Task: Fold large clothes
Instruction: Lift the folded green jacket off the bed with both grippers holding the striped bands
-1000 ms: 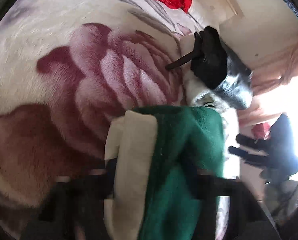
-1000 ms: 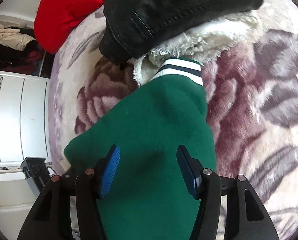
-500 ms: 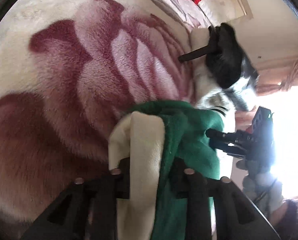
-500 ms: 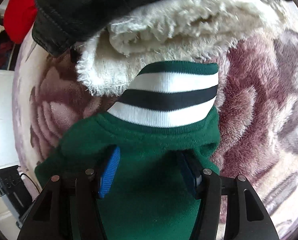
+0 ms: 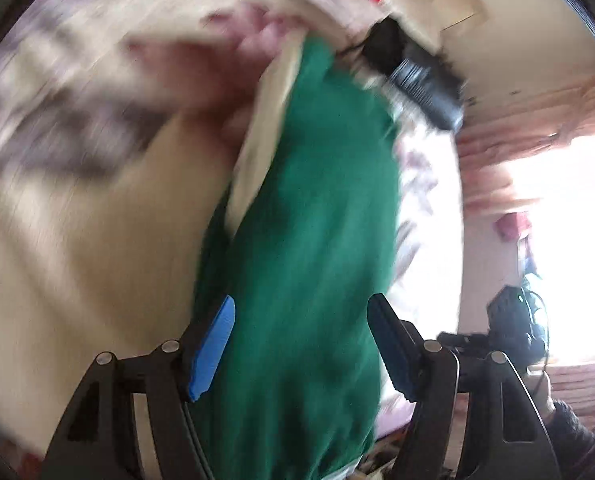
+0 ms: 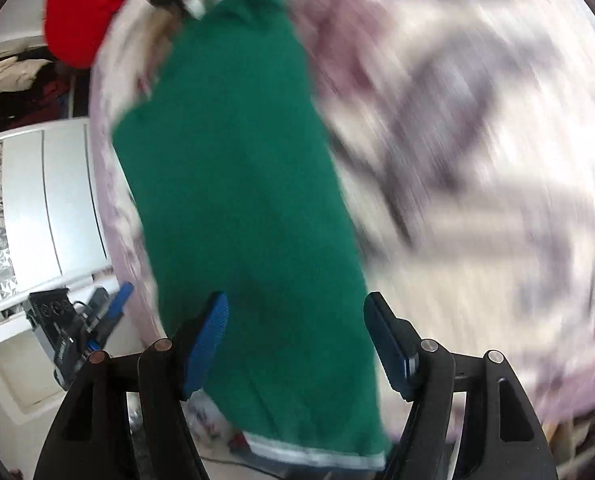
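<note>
While both views are blurred, the floral blanket (image 6: 477, 140) spreads ahead of each gripper; the green garment (image 5: 317, 240) stretches forward between the parted fingers of the left gripper (image 5: 301, 344) and right gripper (image 6: 295, 340), whose pads seem clear of it, red cloth (image 6: 89, 8) far ahead

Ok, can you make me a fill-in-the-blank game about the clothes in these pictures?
1. The big garment lying between both grippers is coloured ____.
2. Far off, beside the black jacket, lies a bright ____ piece of clothing.
3. The pads on the left gripper are ____.
4. The blanket underneath has a ____ pattern.

Missing words: green; red; blue; flower
</note>
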Tool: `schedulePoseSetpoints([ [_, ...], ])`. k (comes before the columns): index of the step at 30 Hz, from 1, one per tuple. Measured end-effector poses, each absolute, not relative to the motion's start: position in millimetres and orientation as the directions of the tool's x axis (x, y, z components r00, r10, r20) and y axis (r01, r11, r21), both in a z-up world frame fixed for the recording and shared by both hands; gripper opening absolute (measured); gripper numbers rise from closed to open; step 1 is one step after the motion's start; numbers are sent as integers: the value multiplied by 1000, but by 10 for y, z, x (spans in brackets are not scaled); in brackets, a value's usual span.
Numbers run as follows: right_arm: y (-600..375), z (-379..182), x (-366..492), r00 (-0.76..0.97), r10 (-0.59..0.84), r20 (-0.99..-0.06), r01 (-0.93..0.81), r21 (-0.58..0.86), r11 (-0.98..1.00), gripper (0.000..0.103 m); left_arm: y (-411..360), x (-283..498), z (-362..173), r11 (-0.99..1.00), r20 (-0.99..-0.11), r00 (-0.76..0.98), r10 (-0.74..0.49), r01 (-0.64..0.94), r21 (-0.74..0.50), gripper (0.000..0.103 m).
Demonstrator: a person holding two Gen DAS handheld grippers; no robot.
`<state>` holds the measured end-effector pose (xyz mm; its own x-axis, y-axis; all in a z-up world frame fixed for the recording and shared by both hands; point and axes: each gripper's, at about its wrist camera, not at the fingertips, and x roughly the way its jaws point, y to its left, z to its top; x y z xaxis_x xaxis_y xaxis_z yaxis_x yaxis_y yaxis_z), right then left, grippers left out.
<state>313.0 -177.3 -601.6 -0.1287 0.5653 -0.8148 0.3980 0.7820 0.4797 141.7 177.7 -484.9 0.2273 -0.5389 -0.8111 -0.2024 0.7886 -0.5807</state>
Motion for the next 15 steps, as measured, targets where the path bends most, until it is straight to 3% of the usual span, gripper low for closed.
schedulePoseSetpoints([
  [7, -1652, -6703, 1349, -248, 651, -717, 544, 453, 706, 72, 1536, 161, -5323, 866, -907, 12, -421, -290, -406, 67],
  [9, -1528, -6809, 1148, -229, 665, -710, 541, 475, 694, 30, 1462, -32, -5396, 906, -938, -2, -346, -260, -334, 64],
  [10, -1460, -6821, 1065, -201, 672, -713, 546, 487, 681, 22, 1455, -90, -5392, 915, -946, 9, -324, -251, -316, 57],
  [11, -1427, -6774, 999, -163, 668, -726, 550, 495, 672, 17, 1474, -134, -5384, 920, -952, 31, -306, -249, -304, 24],
  [15, -1393, -6653, 908, -110, 684, -721, 542, 533, 649, 15, 1762, -240, -5432, 870, -928, 99, -359, -324, -371, 15],
])
